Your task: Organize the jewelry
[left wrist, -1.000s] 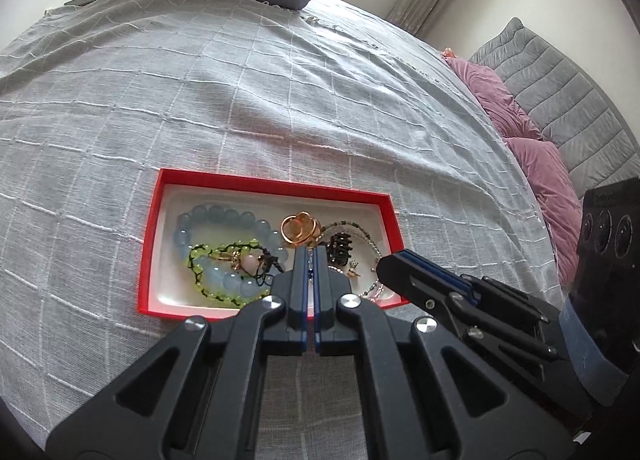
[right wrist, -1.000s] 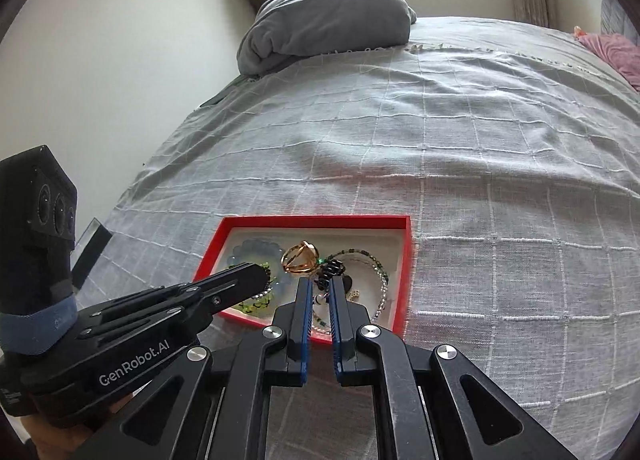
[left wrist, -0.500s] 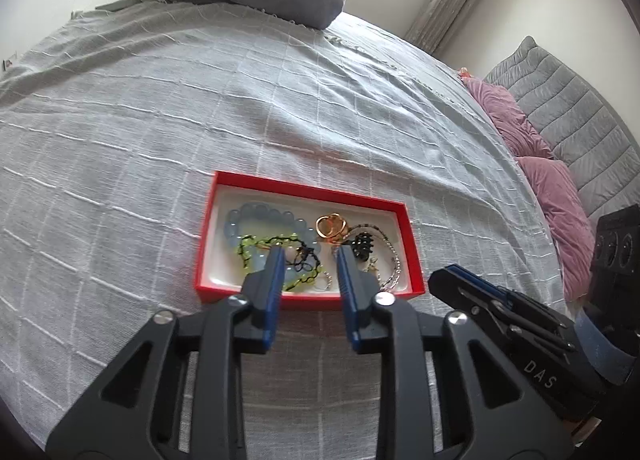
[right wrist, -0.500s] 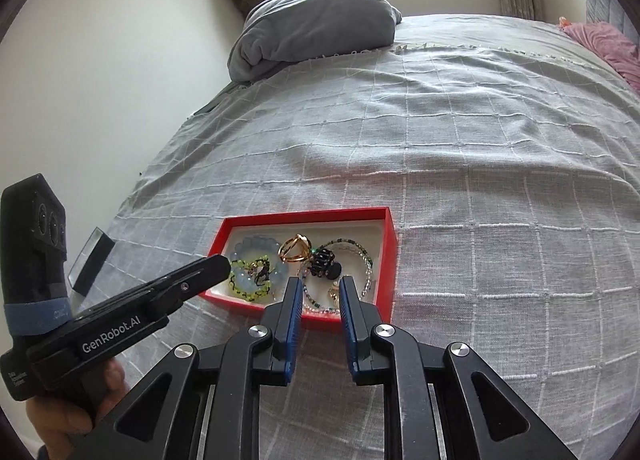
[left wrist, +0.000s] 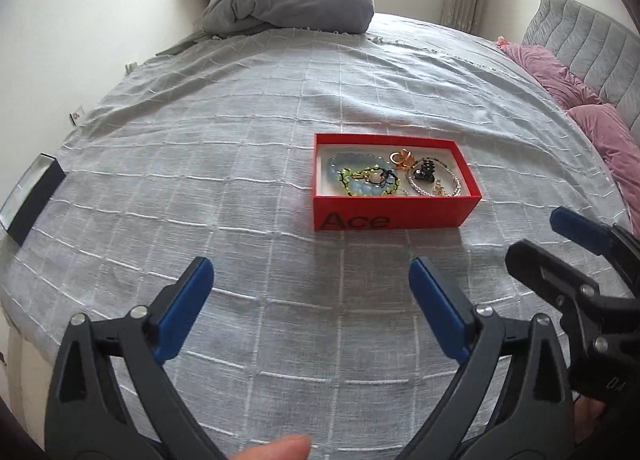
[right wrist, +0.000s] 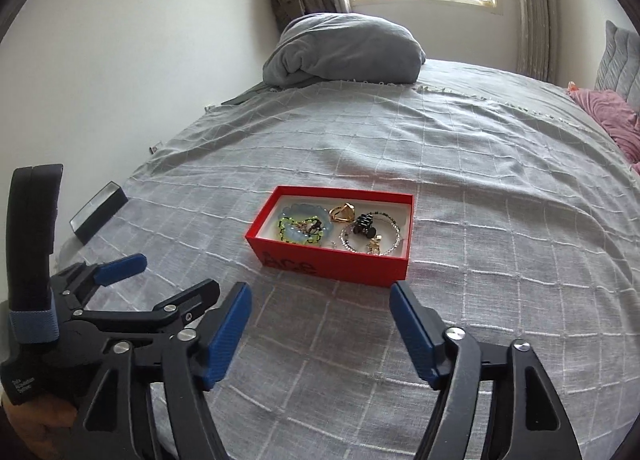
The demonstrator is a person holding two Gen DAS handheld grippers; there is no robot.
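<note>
A red box [left wrist: 394,213] marked "Ace" sits on the grey bedspread; it also shows in the right wrist view [right wrist: 332,262]. Inside lie a light blue bead bracelet [left wrist: 352,162], a green-and-black cord bracelet [left wrist: 370,180], a gold ring piece [left wrist: 402,158], a black clip [left wrist: 425,171] and a silver bead chain [left wrist: 436,186]. My left gripper [left wrist: 310,272] is wide open and empty, well short of the box. My right gripper [right wrist: 320,296] is wide open and empty, just short of the box's front wall.
A folded grey blanket [right wrist: 344,50] lies at the far end of the bed. Pink pillows [left wrist: 576,100] lie at the right. A black box with a clear lid [right wrist: 98,212] sits near the bed's left edge. A window is behind.
Both grippers have pulled back from over the box and opened wide; a second ago both were shut above the jewelry. The box and its contents have stayed in place.
</note>
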